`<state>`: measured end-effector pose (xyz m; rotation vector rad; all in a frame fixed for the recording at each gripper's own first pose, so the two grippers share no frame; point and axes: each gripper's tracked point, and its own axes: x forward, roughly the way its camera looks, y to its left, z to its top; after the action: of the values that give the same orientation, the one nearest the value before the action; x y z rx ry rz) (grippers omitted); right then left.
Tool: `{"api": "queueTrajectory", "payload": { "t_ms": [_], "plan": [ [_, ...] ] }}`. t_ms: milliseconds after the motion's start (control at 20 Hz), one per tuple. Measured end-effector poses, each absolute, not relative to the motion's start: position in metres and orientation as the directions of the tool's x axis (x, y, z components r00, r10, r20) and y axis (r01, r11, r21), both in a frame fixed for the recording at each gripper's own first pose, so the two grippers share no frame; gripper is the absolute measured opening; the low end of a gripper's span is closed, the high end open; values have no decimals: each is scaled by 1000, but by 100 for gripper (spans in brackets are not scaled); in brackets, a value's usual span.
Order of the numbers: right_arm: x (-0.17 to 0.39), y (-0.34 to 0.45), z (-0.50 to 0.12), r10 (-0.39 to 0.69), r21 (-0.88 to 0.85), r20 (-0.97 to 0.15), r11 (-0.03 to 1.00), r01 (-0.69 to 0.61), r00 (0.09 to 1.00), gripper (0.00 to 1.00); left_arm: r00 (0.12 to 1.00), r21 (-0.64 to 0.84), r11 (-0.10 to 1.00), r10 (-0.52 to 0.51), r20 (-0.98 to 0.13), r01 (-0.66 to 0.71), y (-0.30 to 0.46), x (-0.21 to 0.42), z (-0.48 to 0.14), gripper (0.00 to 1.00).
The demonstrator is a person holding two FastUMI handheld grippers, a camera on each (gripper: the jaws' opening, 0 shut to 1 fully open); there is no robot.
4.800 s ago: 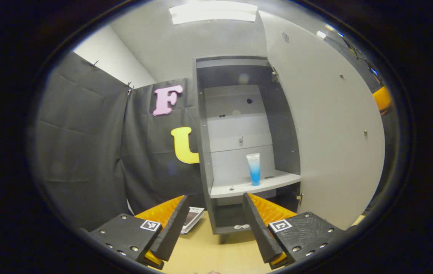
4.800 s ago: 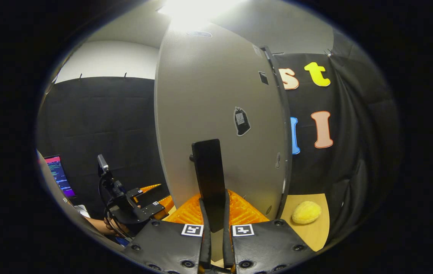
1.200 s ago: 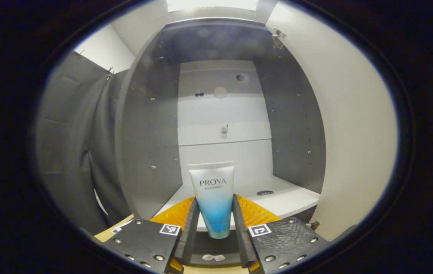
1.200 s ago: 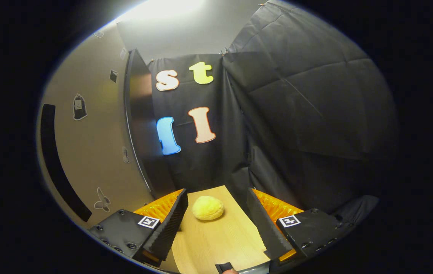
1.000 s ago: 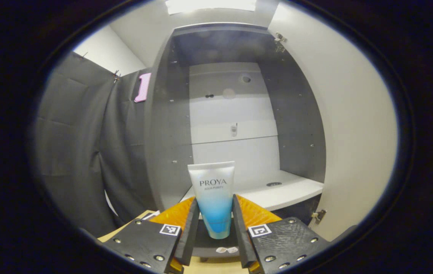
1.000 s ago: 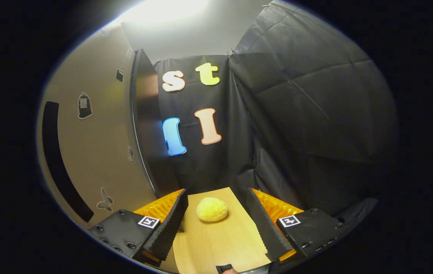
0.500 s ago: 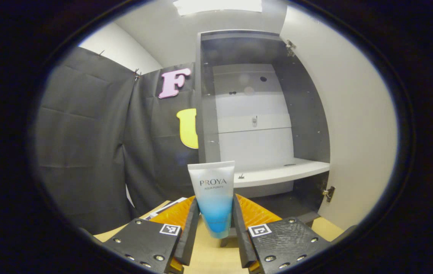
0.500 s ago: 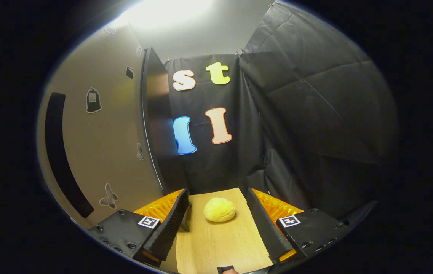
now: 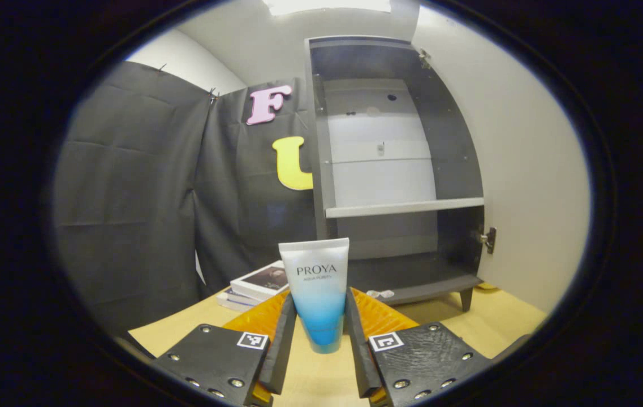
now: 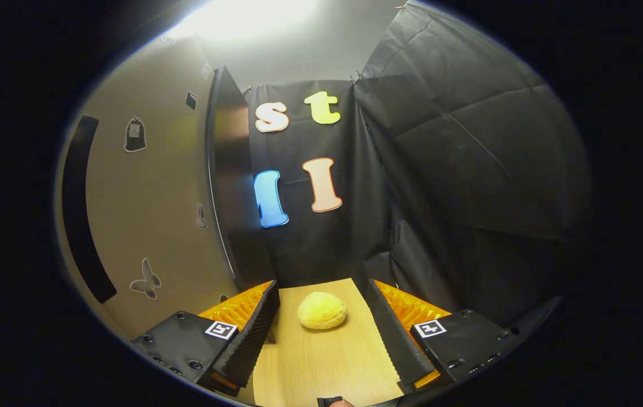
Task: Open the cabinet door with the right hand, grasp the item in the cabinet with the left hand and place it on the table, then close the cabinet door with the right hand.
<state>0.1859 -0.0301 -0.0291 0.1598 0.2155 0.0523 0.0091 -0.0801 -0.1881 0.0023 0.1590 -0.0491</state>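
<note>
Left gripper [image 9: 317,345]: both fingers pressed on the tube [image 9: 315,294], gripped low on its blue part, tube upright with the flat end up. It hangs over the table [image 9: 502,322], out in front of the cabinet [image 9: 457,169], not yet set down.

Right gripper [image 10: 321,333]: jaws wide, nothing between them; a yellow lump [image 10: 322,310] lies on the table ahead of it. Cabinet door [image 10: 146,186] stands open to its left, its dark handle [image 10: 81,209] apart from the fingers.

Step in hand, as I judge it: placing the tube.
- I'd lower straight down, keep it vertical.
- Choose bare wood, away from the books [image 9: 256,281] and the cabinet's foot.
- Let the cap end bear weight before I ease the fingers apart; a narrow base may tip.
- Back out level, then go for the handle.
</note>
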Motion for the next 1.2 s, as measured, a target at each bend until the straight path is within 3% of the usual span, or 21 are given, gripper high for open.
{"api": "queueTrajectory", "payload": {
  "t_ms": [100, 300, 600, 950, 1000, 1100, 1200],
  "plan": [
    [187, -30, -33, 71, 167, -214, 985, -35, 974, 98, 983, -9, 998, -61, -175, 60, -83, -2, -208, 53],
    [187, -28, -42, 69, 160, -236, 987, -31, 969, 98, 967, -6, 997, -75, -242, 76, -85, -20, -255, 47],
    [185, -17, -50, 75, 111, -267, 993, -46, 961, 98, 948, -16, 998, -58, -314, 56, -75, -39, -312, 53],
    [180, -3, -46, 89, 51, -267, 996, -78, 960, 98, 936, -64, 998, -34, -351, 12, -73, -52, -342, 50],
    [180, -2, -46, 91, 48, -267, 996, -82, 959, 98, 936, -60, 998, -37, -349, 17, -75, -54, -342, 53],
    [180, 0, -47, 96, 53, -269, 995, -85, 958, 98, 936, -49, 999, -37, -351, 21, -76, -60, -343, 48],
    [180, -1, -49, 96, 63, -271, 995, -82, 958, 98, 936, -42, 999, -35, -351, 22, -77, -65, -342, 51]
  ]
}}
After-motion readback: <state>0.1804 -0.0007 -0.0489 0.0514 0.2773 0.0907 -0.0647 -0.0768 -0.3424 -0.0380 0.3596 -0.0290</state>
